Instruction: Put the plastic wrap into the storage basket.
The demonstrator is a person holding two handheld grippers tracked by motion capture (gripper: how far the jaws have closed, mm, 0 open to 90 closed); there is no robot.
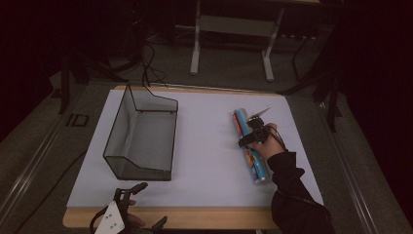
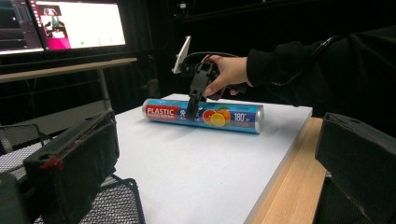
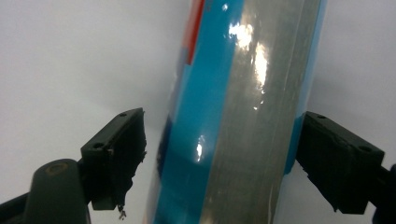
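Note:
A blue roll of plastic food wrap (image 1: 258, 168) lies on the white table top (image 1: 204, 151), right of centre, pointing away from me. My right gripper (image 1: 251, 139) comes down over its middle, held in a hand with a dark sleeve. Seen from the right gripper view, the roll (image 3: 233, 93) stands between the jaws of the right gripper (image 3: 219, 140); a gap shows at the left jaw, so the gripper is open. The left gripper view shows the roll (image 2: 224, 116) with that gripper (image 2: 191, 112) astride it. My left gripper (image 1: 152, 204) rests open at the table's near left edge, holding nothing.
A black wire mesh basket (image 1: 117, 122) stands on the left half of the table, its corner (image 2: 112, 205) close to my left gripper. The table's wooden front edge (image 1: 195, 217) runs along the near side. Monitors (image 2: 74, 23) and a desk frame (image 1: 234, 24) stand beyond the table.

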